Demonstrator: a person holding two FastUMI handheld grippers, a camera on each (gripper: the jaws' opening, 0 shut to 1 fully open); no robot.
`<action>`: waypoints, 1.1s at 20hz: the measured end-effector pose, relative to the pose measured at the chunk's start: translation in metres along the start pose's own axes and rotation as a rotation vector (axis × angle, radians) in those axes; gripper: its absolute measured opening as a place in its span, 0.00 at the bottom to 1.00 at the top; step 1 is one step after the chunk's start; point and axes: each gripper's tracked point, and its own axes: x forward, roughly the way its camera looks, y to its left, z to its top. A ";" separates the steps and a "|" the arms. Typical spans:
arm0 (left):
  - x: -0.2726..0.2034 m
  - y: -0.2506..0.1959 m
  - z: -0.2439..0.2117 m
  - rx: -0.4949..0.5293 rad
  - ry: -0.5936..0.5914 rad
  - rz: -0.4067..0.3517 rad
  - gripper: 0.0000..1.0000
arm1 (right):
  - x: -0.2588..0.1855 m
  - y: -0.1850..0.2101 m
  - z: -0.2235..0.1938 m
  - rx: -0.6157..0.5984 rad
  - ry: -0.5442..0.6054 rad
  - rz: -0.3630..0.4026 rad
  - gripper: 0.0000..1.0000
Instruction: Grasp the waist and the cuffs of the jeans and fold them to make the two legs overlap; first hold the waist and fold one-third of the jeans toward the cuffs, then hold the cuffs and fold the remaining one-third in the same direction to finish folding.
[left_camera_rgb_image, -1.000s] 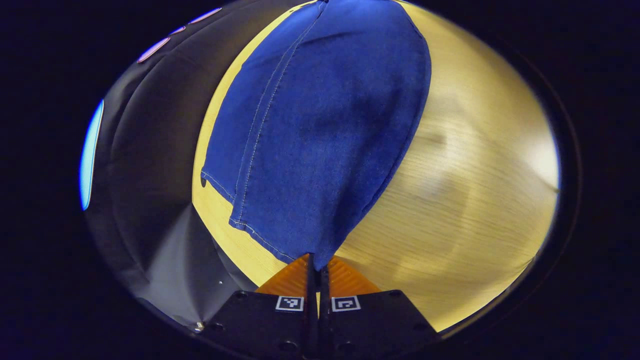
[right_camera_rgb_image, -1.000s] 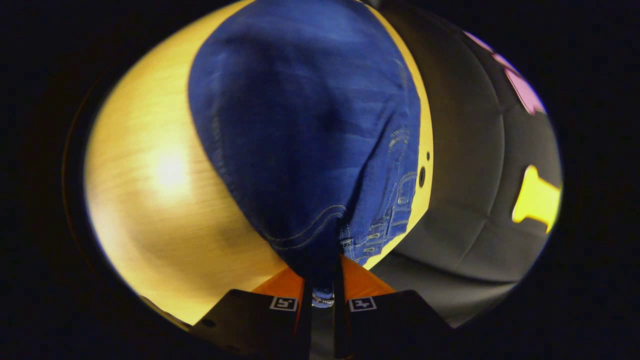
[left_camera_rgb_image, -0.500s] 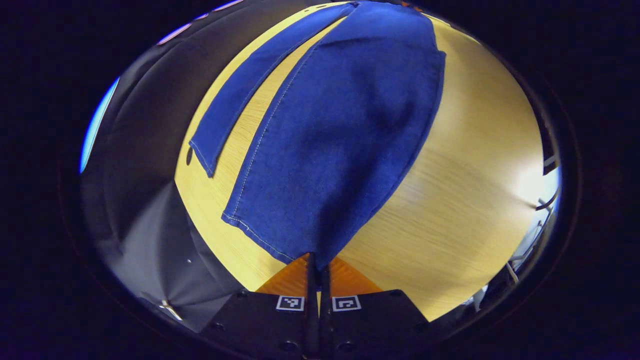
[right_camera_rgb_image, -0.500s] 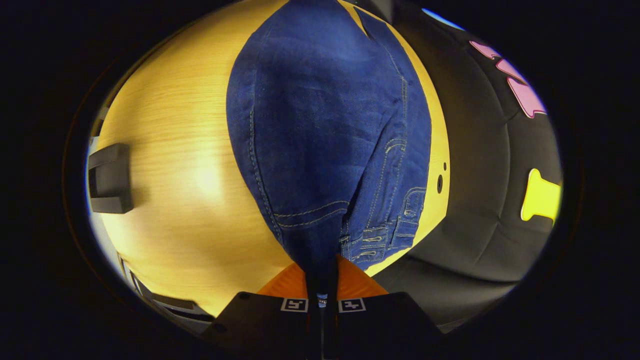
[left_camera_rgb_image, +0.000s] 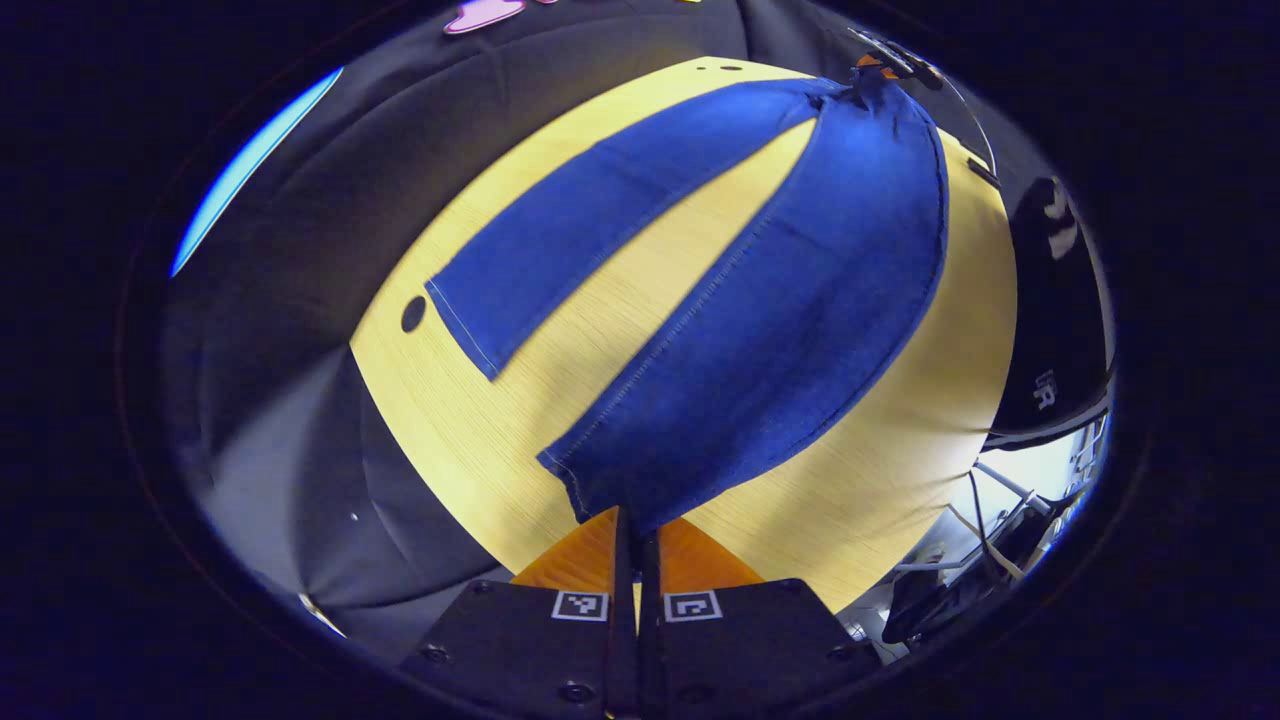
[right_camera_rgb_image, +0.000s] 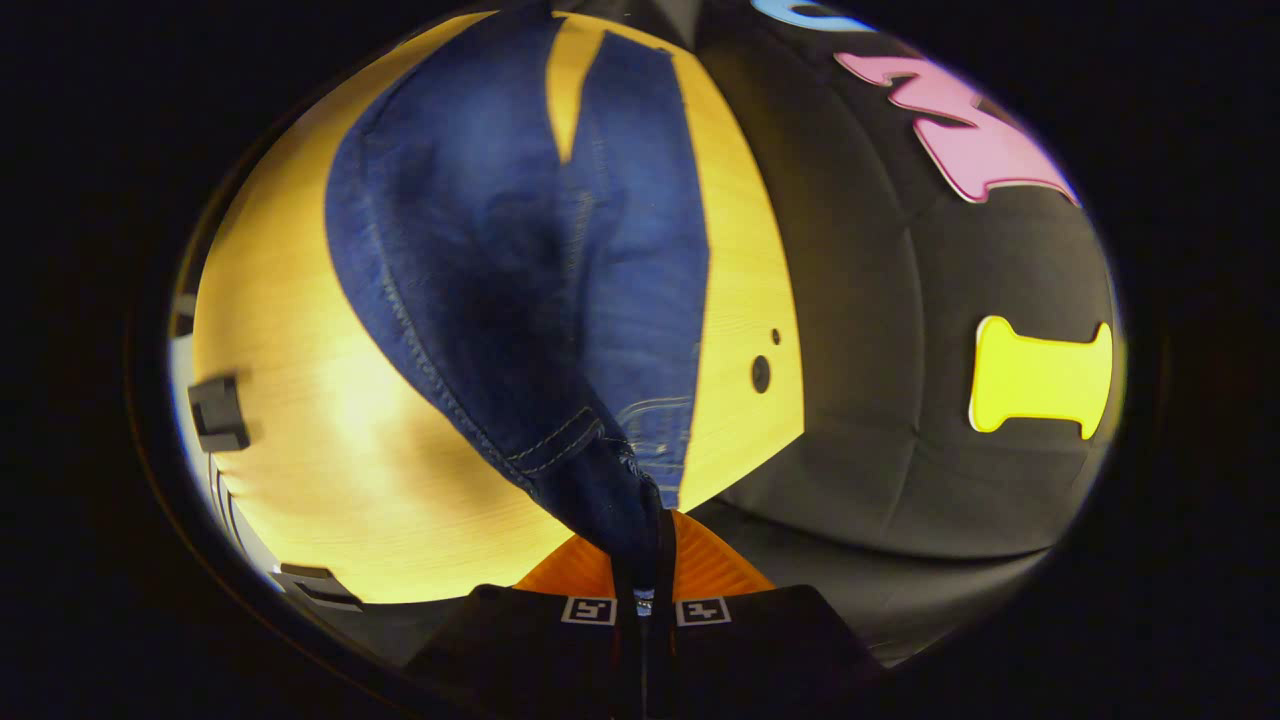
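Blue jeans (left_camera_rgb_image: 770, 330) hang stretched between my two grippers above the wooden table (left_camera_rgb_image: 500, 430). My left gripper (left_camera_rgb_image: 630, 522) is shut on the cuff of the near leg, which is lifted off the table. The other leg (left_camera_rgb_image: 590, 220) lies flat on the wood, its cuff toward the table's left edge. My right gripper (right_camera_rgb_image: 640, 535) is shut on the waist (right_camera_rgb_image: 590, 470), and the denim (right_camera_rgb_image: 470, 260) runs away from it in a raised fold. In the left gripper view the right gripper (left_camera_rgb_image: 885, 70) appears far off at the waist end.
Black booth cloth (right_camera_rgb_image: 930, 330) surrounds the table. Small dark holes (right_camera_rgb_image: 761, 373) mark the tabletop near its edge, and another hole (left_camera_rgb_image: 413, 313) sits by the flat cuff. A black object (right_camera_rgb_image: 218, 412) lies at the table's far side. Cables and dark gear (left_camera_rgb_image: 1000, 500) sit beyond the table edge.
Both grippers have risen and pulled back with the jeans. The held leg has separated from the flat one, and more tabletop shows between the two legs.
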 end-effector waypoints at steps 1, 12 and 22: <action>0.002 0.023 0.018 -0.033 -0.017 -0.007 0.06 | 0.005 -0.023 0.008 0.042 -0.012 -0.010 0.07; 0.136 0.186 0.135 -0.495 -0.068 0.147 0.08 | 0.102 -0.119 -0.019 0.709 0.225 0.093 0.10; 0.114 0.195 0.161 -0.622 -0.304 0.292 0.99 | 0.083 -0.090 -0.010 1.157 0.145 0.042 0.86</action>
